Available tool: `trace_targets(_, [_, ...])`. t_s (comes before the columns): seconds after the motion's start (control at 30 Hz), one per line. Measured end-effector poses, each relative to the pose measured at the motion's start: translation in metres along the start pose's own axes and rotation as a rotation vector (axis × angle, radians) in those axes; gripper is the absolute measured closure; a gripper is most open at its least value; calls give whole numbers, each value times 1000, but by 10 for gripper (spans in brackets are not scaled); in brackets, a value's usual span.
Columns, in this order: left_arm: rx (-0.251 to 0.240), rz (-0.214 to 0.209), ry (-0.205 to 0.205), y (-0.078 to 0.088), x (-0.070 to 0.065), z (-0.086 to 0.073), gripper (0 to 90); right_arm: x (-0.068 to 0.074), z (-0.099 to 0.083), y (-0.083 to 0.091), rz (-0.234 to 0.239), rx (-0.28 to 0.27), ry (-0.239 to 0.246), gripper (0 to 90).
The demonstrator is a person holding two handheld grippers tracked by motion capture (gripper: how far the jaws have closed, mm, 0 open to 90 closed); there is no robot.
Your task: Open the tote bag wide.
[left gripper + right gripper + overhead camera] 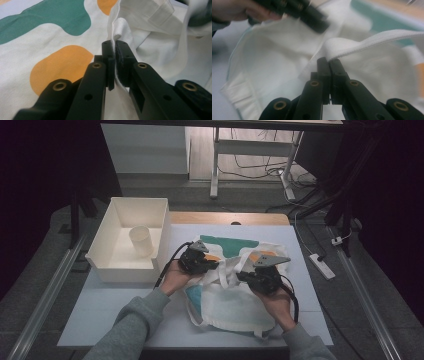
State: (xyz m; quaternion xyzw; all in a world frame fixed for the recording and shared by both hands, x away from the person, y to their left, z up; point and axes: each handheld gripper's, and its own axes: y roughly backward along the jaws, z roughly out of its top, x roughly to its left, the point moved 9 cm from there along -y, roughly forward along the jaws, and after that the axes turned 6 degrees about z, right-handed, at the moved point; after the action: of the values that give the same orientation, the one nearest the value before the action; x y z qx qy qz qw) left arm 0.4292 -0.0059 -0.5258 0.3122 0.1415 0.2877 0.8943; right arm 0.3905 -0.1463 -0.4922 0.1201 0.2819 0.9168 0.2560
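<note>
white cotton, printed with green and orange blobs: the tote bag (227, 292) lies at the centre of the tabletop (105, 312), just right of the white bin (112, 227) holding a paper cup (141, 241). my left tool (212, 262) is clamped on the bag's rim (115, 41), the cloth pinched thin between its pads in the lower middle of the left gripper view. my right tool (245, 272) is closed on a fold of the fabric just under the webbing handle (372, 41), at the centre of its own view. i judge that the risk is the right bite: it looks shallow, near the pad tips, so pulling the mouth apart could let the cloth slide out. tugging unevenly could also drag the whole bag toward the bin.
</note>
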Motion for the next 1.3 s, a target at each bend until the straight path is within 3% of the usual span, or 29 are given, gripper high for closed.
trace_targets(0.03, [-1, -2, -1, 1, 0, 0, 849, 0, 0, 0, 0, 0, 0, 884])
trace_targets(0.07, [-3, -4, -3, 3, -1, -1, 849, -7, 10, 9, -38, -45, 9, 884])
trace_targets(0.17, [-2, -7, -9, 5, -2, -1, 848, -24, 28, 23, -94, -114, 3, 885])
trace_targets(0.3, [3, -10, -11, 5, -2, -3, 848, -60, 48, 29, -155, -174, -25, 885])
trace_targets(0.37, [4, -13, -10, 5, -3, -4, 848, -82, 54, 24, -183, -175, -47, 885])
trace_targets(0.5, [8, -18, -18, 6, -4, -6, 849, -123, 51, 7, -200, -150, -143, 885])
trace_targets(0.6, [9, -27, -20, 5, -5, -7, 850, -144, 42, -8, -186, -130, -205, 884])
trace_targets(0.7, [14, -28, -27, 3, -6, -7, 854, -157, 32, -25, -183, -94, -237, 884])
trace_targets(0.77, [16, -28, -31, 3, -8, -7, 854, -158, 29, -32, -169, -78, -257, 882])
trace_targets(0.8, [17, -28, -33, 3, -8, -7, 853, -157, 21, -47, -136, -23, -270, 863])
trace_targets(0.83, [17, -29, -32, 3, -8, -7, 853, -157, 21, -47, -136, -23, -270, 863])
trace_targets(0.87, [17, -30, -30, 3, -7, -7, 854, -155, 17, -54, -126, 13, -262, 833])
trace_targets(0.9, [17, -32, -27, 4, -6, -8, 853, -148, 9, -65, -102, 99, -238, 714])
trace_targets(0.97, [16, -32, -17, 4, -4, -8, 853, -139, 7, -66, -106, 141, -208, 614])
trace_targets(1.1, [16, -38, 5, 3, 0, -10, 852, -114, 26, -40, -69, 68, -179, 482])
trace_targets(1.27, [18, -41, 14, 3, 2, -11, 852, -86, 35, -2, -29, 18, -165, 464])
trace_targets(1.3, [17, -41, 15, 3, 1, -10, 852, -74, 31, 12, -19, 3, -153, 463])
